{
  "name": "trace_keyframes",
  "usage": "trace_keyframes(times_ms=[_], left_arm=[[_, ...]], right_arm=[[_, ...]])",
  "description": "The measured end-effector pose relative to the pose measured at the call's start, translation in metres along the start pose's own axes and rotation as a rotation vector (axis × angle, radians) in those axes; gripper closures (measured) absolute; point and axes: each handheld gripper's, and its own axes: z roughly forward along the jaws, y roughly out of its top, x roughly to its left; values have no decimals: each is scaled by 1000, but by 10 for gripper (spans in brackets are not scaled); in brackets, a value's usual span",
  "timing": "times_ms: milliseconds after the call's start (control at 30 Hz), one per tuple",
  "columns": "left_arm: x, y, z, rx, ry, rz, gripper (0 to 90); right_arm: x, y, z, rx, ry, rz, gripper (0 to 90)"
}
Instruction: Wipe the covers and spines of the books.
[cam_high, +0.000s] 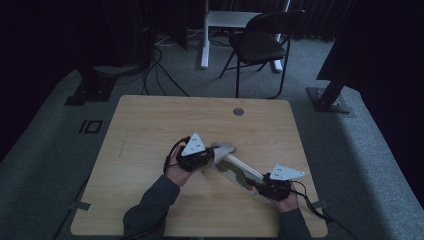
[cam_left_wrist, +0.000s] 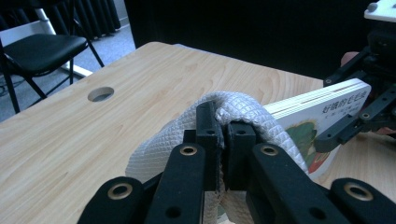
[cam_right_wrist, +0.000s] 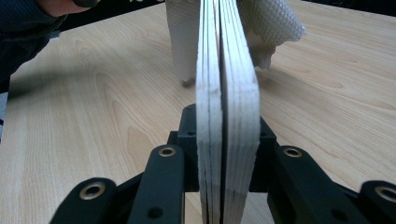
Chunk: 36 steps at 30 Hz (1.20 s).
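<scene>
Here, my right tool (cam_right_wrist: 227, 126) clamps board book (cam_right_wrist: 227, 88) steady near table's (cam_high: 150, 125) front-right corner; my left tool (cam_left_wrist: 225, 133) pinches cloth (cam_left_wrist: 243, 109) against it for wiping.

The worktop (cam_high: 150, 125) lies bare across its far half and down its left side, giving free passage there. Near the middle, the board book (cam_high: 240, 175) and white cloth (cam_high: 222, 148) span between the left gripper (cam_high: 210, 159) and right gripper (cam_high: 256, 186), blocking that diagonal.
</scene>
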Motion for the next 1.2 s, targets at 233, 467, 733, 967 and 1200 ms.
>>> trace_keyframes(times_ms=[233, 467, 733, 967, 1200], left_arm=[[2, -2, 3, 9, 7, 6, 872], [2, -5, 10, 7, 2, -4, 870], [0, -6, 14, 16, 3, -8, 870], [-3, -5, 16, 22, 8, -3, 867], [-6, -5, 18, 22, -13, -13, 868]], right_arm=[[0, 0, 0, -1, 0, -5, 745], [0, 0, 0, 0, -3, -11, 756], [1, 0, 0, 0, -6, -18, 764], [1, 0, 0, 0, -6, -18, 765], [1, 0, 0, 0, -8, -20, 767]])
